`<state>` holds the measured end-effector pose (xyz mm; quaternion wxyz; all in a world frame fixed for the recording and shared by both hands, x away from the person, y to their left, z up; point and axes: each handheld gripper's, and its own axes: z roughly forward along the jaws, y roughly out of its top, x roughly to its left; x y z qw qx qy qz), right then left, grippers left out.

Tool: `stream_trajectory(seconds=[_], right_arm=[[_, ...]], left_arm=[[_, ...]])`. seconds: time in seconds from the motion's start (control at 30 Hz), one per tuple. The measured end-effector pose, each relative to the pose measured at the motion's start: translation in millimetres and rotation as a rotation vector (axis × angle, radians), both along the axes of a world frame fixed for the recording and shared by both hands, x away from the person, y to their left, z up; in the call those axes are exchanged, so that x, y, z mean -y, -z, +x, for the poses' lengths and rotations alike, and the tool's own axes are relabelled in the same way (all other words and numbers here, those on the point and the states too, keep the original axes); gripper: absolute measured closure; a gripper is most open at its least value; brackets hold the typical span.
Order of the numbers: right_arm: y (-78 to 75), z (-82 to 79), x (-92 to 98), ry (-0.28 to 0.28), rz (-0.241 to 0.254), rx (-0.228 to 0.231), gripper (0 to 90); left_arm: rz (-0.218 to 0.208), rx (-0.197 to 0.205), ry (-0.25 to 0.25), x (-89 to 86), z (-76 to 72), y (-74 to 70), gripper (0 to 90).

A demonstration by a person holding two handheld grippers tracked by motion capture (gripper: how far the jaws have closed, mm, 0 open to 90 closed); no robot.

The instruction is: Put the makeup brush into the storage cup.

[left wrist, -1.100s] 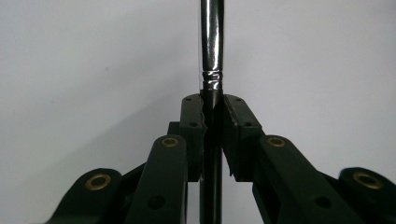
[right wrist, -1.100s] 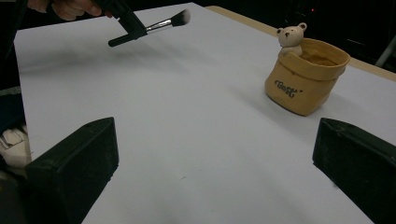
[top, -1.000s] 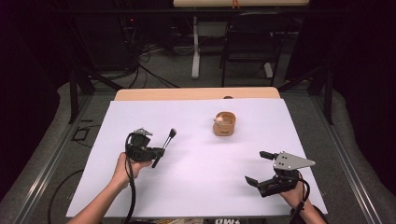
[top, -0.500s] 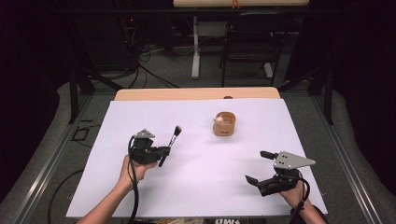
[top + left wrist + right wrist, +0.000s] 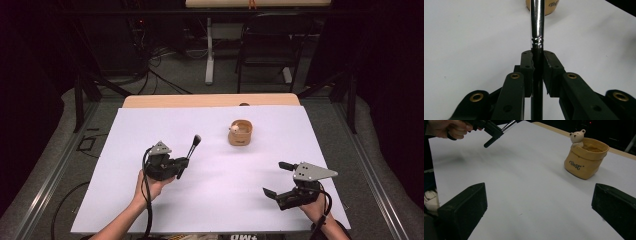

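Observation:
My left gripper is shut on a makeup brush with a black handle and a silver ferrule. The brush points up and away, its dark bristle head toward a tan pot. That pot is shaped like a folded bag, with a small white bear on its rim and the word "Best" on its side. It stands on the white table cover, beyond and to the right of the brush tip. My right gripper stays open near the front right corner, nothing between its jaws.
The white cover ends in a wooden table edge at the back. A black folding chair and cables stand on the floor behind the table. The left hand and its gripper show at the top left of the right gripper view.
The left gripper has carried the brush a little to the right and forward, toward the pot. The right gripper has stayed where it was.

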<state>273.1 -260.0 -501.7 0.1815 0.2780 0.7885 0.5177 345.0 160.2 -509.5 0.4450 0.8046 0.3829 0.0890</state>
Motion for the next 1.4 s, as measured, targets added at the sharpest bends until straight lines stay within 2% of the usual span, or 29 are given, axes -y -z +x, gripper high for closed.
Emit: stream_trajectory(seconds=[0.23, 0.6, 0.83, 1.1, 1.4], right_arm=[[0.8, 1.1, -0.7, 0.003, -0.003, -0.002, 0.0], [1.4, 2.4, -0.6, 0.007, -0.001, -0.01, 0.0], [1.6, 2.8, -1.0, 0.009, -0.004, -0.014, 0.0], [1.7, 2.6, -1.0, 0.011, -0.003, -0.02, 0.0], [1.6, 3.1, -1.0, 0.01, -0.012, -0.022, 0.0]], left_arm=[[-0.013, 0.019, 0.018, 8.1, -0.7, 1.4, 79.3], [-0.025, 0.095, 0.022, 19.6, -3.7, 1.2, 79.3], [-0.085, 0.104, 0.032, 24.1, -2.5, 2.4, 79.4], [-0.114, 0.124, 0.059, 33.0, -1.7, 2.6, 79.4], [-0.161, 0.125, 0.104, 39.5, 2.6, 5.1, 79.4]])
